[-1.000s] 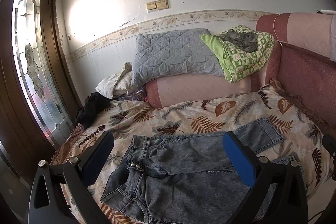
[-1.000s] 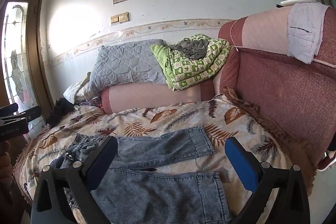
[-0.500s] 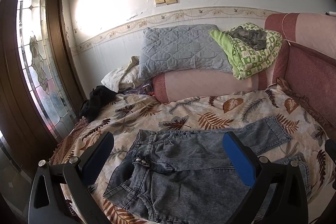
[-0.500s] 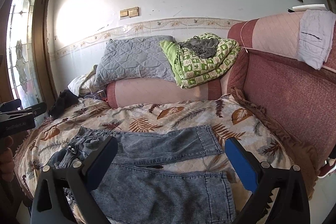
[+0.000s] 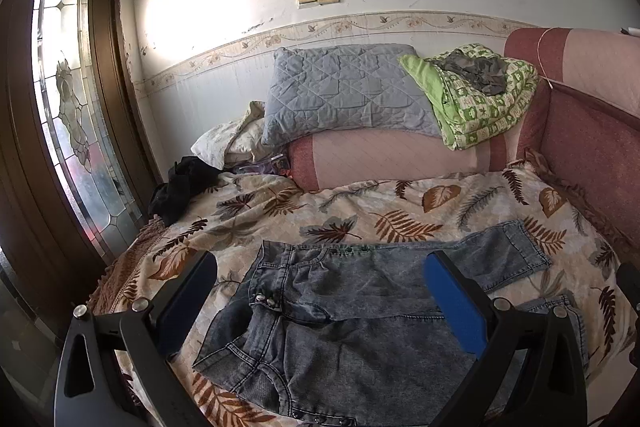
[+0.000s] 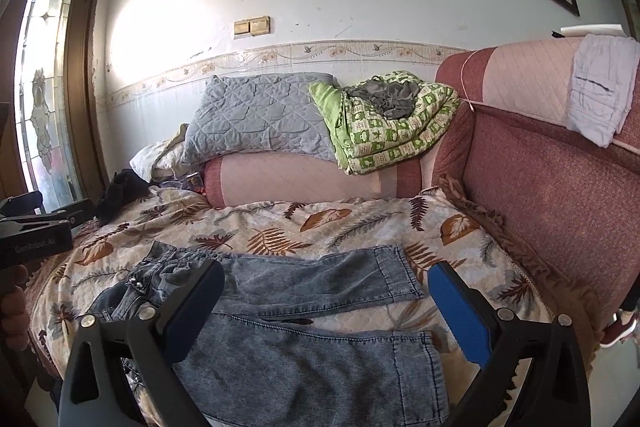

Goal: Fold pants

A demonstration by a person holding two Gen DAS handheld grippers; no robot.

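Denim pants [image 5: 360, 311] lie spread flat on the leaf-print bedspread [image 5: 360, 211], waistband to the left and the two legs running right, slightly apart. Over the last second both cameras have pulled back and risen, so more of the bed and the wall now shows. The left gripper [image 5: 320, 303] and the right gripper [image 6: 326, 311] hang above the pants with jaws wide apart and nothing between them. No fold is made yet; it looks like a retreat to line up the first grasp.
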